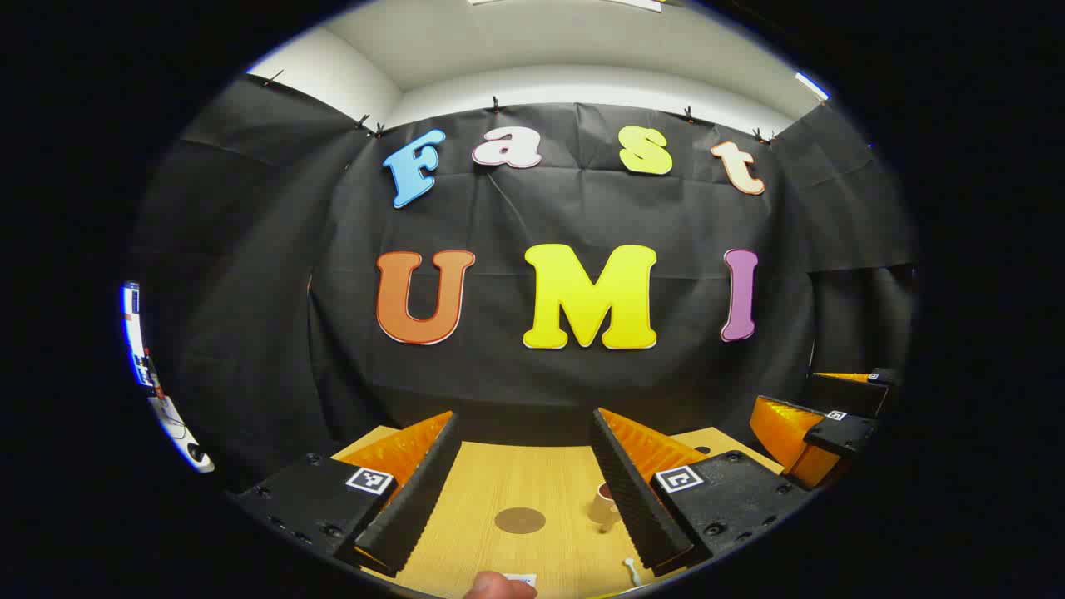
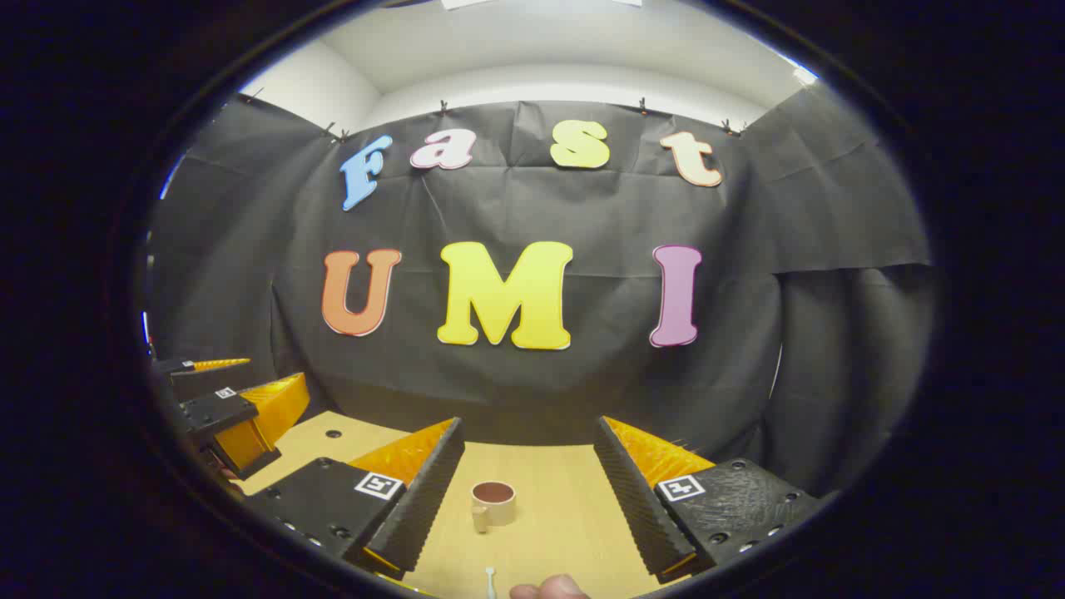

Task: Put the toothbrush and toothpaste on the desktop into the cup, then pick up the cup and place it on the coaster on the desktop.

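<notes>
Nothing gripped yet — left gripper (image 1: 524,482) and right gripper (image 2: 524,491) both spread, hovering. The cup (image 2: 492,502) sits just ahead between the right's fingers, toothbrush (image 2: 491,581) nearer, coaster (image 1: 520,521) ahead of the left — next, probably descend onto the toothbrush
</notes>
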### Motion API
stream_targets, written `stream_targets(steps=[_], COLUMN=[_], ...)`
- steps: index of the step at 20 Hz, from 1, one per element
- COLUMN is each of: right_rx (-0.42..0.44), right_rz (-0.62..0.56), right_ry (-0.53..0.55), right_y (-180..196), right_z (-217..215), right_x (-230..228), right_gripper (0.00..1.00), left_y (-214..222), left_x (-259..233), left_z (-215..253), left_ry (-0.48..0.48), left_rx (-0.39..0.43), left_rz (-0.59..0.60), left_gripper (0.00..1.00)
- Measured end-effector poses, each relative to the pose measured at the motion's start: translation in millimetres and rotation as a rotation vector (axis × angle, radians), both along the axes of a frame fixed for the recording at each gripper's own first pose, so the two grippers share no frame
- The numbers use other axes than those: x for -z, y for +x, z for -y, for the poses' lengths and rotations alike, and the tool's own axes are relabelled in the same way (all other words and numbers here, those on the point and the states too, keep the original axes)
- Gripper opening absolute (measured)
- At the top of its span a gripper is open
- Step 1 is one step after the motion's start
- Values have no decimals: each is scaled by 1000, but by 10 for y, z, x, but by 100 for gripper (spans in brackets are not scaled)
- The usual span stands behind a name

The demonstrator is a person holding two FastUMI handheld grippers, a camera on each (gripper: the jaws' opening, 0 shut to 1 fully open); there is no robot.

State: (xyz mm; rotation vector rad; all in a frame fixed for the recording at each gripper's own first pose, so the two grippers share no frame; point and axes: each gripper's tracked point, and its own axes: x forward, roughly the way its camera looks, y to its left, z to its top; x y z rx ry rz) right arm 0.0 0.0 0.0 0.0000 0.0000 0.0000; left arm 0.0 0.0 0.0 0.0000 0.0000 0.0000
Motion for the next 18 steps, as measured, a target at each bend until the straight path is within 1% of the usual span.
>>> stream_targets(steps=[4, 5, 7, 8, 18], right_rx=[2, 1, 1, 3, -5], right_rz=[3, 3, 6, 3, -2], right_ry=[-1, 3, 2, 3, 7], right_y=[29, 34, 39, 49, 70], right_z=[-32, -46, -53, -47, -81], right_x=[-10, -17, -25, -21, -9], right_gripper=[98, 95, 95, 98, 98], left_y=[21, 14, 15, 14, -18], left_x=[-14, -15, -7, 1, -15], left_z=[-4, -7, -25, -44, -61], left_ry=[6, 7, 5, 6, 15], left_rx=[8, 9, 4, 1, -11], left_rz=[6, 6, 5, 2, 5], left_gripper=[98, 98, 98, 98, 98])
